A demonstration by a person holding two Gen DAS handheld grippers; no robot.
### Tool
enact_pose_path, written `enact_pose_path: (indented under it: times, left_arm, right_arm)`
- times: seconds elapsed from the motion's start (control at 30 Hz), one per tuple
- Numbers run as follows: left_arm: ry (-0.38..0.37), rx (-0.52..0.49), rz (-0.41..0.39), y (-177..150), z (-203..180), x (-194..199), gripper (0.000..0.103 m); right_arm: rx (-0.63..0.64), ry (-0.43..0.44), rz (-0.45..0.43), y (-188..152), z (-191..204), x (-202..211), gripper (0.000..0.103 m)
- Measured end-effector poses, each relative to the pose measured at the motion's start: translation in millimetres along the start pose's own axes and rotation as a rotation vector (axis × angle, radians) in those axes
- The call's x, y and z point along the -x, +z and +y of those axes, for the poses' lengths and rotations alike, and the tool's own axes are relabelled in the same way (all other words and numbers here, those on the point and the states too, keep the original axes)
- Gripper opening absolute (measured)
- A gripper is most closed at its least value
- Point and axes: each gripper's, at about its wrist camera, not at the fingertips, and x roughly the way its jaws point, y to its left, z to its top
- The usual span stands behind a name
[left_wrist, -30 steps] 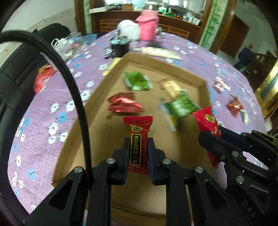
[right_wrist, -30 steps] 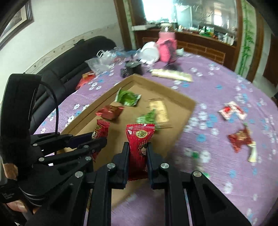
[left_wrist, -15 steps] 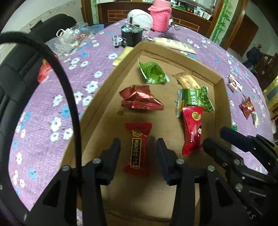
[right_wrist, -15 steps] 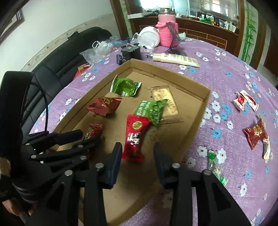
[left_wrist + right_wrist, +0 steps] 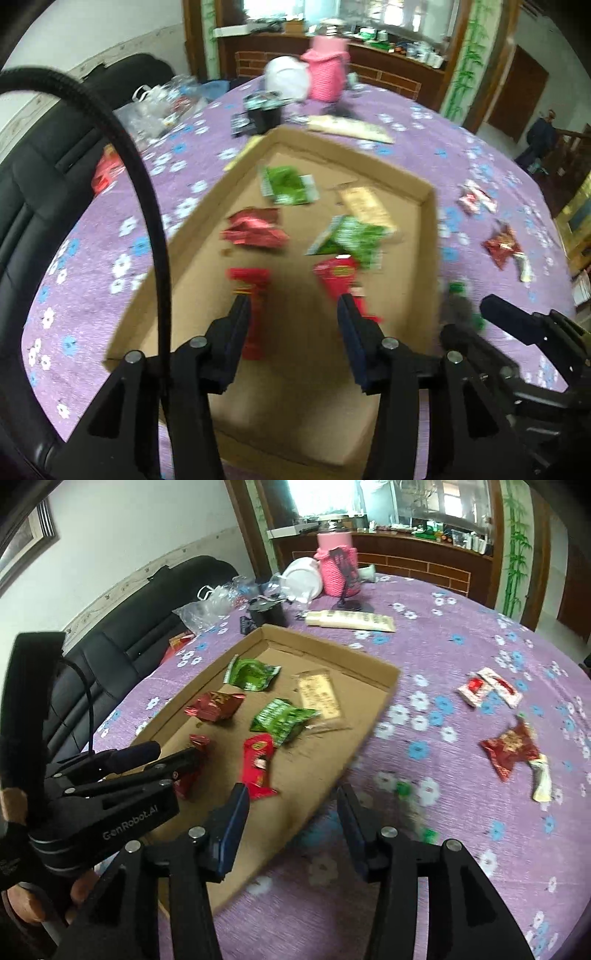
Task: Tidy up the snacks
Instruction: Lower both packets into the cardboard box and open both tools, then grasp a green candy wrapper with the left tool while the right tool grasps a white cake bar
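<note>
A shallow cardboard tray point(image 5: 430, 236) point(image 5: 384, 686) lies on the purple flowered table and holds several snack packets. A dark red packet point(image 5: 255, 306) point(image 5: 194, 764) and a bright red packet point(image 5: 341, 282) point(image 5: 258, 764) lie loose at its near end. Green packets point(image 5: 284, 720), a crumpled red one point(image 5: 214, 707) and a tan bar point(image 5: 319, 698) lie farther in. My left gripper point(image 5: 293, 317) is open and empty above the near end. My right gripper point(image 5: 291, 808) is open and empty over the tray's right edge.
Loose snacks lie on the table right of the tray: a red crumpled packet point(image 5: 511, 751), red-and-white packets point(image 5: 487, 690), small green candies point(image 5: 404, 790). A pink container point(image 5: 338, 568), white bowl point(image 5: 301, 578), black box point(image 5: 266, 613) and cream tube point(image 5: 351, 620) stand behind. A black sofa point(image 5: 147, 627) is at left.
Both grippers held a red packet a second ago, opened and dropped them in the tray. Since then both have opened wider and drawn back; the right one has shifted right.
</note>
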Motion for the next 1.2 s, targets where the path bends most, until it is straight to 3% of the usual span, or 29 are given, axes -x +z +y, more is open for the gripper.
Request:
enact_pose_path:
  times: [0.13, 0.23, 0.37, 0.57, 0.7, 0.83, 0.97, 1.13, 1.2]
  left_arm:
    - [-0.024, -0.032, -0.004, 1, -31, 0, 0.050]
    - [-0.034, -0.050, 0.006, 2, -54, -3, 0.050]
    - [-0.027, -0.068, 0.001, 8, -79, -8, 0.050]
    - [-0.029, -0.088, 0.075, 14, -112, -33, 0.050]
    - [0.023, -0.102, 0.081, 9, -137, -39, 0.059]
    - [0.067, -0.034, 0.093, 13, -146, -36, 0.059]
    - [0.143, -0.067, -0.050, 13, -169, -3, 0.059]
    - [0.139, -0.165, 0.016, 9, -208, -14, 0.059]
    - [0.179, -0.148, 0.049, 11, -211, -26, 0.059]
  right_arm:
    - [0.016, -0.060, -0.021, -8, -18, 15, 0.052]
    - [-0.004, -0.103, -0.029, -12, -43, 25, 0.063]
    - [-0.067, -0.175, -0.040, -21, -99, 44, 0.070]
    - [-0.173, -0.279, -0.010, -32, -190, 57, 0.071]
    - [-0.195, -0.263, 0.015, -29, -218, 44, 0.071]
    - [-0.185, -0.222, 0.038, -17, -225, 17, 0.071]
    - [-0.156, -0.213, 0.045, -10, -223, 0, 0.071]
    - [-0.142, -0.224, 0.092, -6, -226, -22, 0.067]
    - [-0.111, -0.244, 0.084, -4, -223, -21, 0.047]
